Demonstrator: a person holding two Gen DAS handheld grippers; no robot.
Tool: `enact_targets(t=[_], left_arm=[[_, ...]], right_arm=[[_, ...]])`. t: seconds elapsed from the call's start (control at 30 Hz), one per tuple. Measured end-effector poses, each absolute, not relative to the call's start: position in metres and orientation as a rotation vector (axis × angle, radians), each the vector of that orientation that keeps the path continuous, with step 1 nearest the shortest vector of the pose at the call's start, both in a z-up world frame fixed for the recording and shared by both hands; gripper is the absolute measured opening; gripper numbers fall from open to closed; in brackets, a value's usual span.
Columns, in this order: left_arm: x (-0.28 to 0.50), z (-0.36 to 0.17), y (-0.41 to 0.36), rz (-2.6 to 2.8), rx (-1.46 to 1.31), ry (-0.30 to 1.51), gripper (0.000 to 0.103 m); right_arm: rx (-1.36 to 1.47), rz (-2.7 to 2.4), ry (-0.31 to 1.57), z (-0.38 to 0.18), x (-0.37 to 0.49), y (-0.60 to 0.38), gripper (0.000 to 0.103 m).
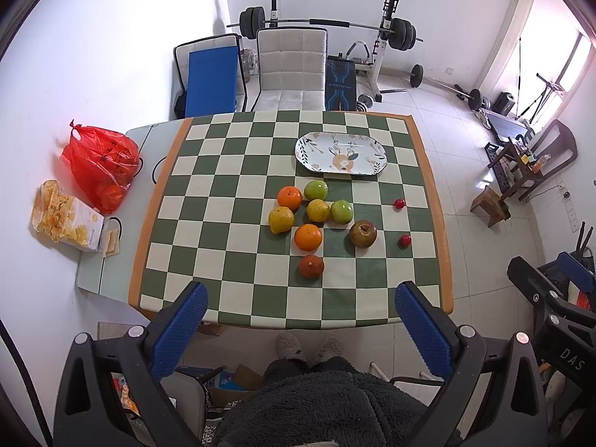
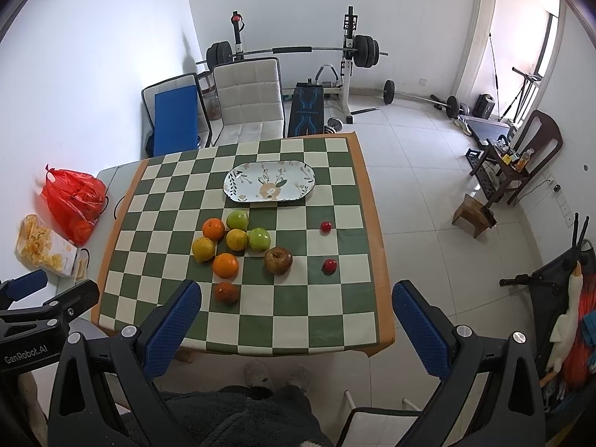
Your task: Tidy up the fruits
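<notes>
Left wrist view: both tools are held high above the checkered table (image 1: 231, 231), well apart from everything on it. The left gripper (image 1: 301, 320) is seen with its blue pads spread wide and nothing between them; the right gripper (image 2: 296, 314) is likewise spread wide and empty. No fruit is lifted yet, so the opening step is judged to be in hand: choosing a first piece.

The patterned plate (image 1: 309, 156) lies empty at the far side of the cloth. Just in front of it a loose cluster is gathered: two oranges (image 1: 308, 237), two green apples (image 1: 342, 211), two yellow citrus (image 1: 318, 210), a brown pear (image 1: 363, 234) and a dark reddish fruit (image 1: 311, 266) nearest the person. Two small red fruits (image 1: 405, 240) lie apart to the right.

A descent onto one piece is probably called for next, likely the nearest reddish fruit, with the pads closed gently around its widest part, since round fruit may roll.

Off the cloth, a red plastic bag (image 1: 100, 160) holds what look like oranges, beside a snack box (image 1: 67, 218).
</notes>
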State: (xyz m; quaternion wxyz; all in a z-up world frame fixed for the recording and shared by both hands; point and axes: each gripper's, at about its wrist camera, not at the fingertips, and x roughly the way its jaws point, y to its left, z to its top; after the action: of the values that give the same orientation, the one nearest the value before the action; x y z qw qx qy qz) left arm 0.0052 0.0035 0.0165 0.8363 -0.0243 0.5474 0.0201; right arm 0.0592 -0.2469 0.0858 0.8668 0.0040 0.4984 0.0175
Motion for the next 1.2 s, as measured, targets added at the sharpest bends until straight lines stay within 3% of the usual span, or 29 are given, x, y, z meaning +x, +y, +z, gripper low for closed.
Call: enact_targets(t=[0.77, 0.97, 1.2], left_arm=[[0.005, 0.017, 0.004, 0.041, -0.054, 1.149, 0.103], [0.059, 0.022, 0.008, 0.128, -0.042, 1.094, 0.103], [0.127, -0.037, 0.029, 0.322, 0.051, 1.115, 0.103]], right_arm=[[0.013, 0.037, 1.035, 0.087, 0.056, -0.247, 0.103], [0.054, 0.035, 1.04, 0.083, 0.067, -0.247, 0.103], [0.168, 0.084, 1.123, 0.025, 0.13, -0.255, 0.103]])
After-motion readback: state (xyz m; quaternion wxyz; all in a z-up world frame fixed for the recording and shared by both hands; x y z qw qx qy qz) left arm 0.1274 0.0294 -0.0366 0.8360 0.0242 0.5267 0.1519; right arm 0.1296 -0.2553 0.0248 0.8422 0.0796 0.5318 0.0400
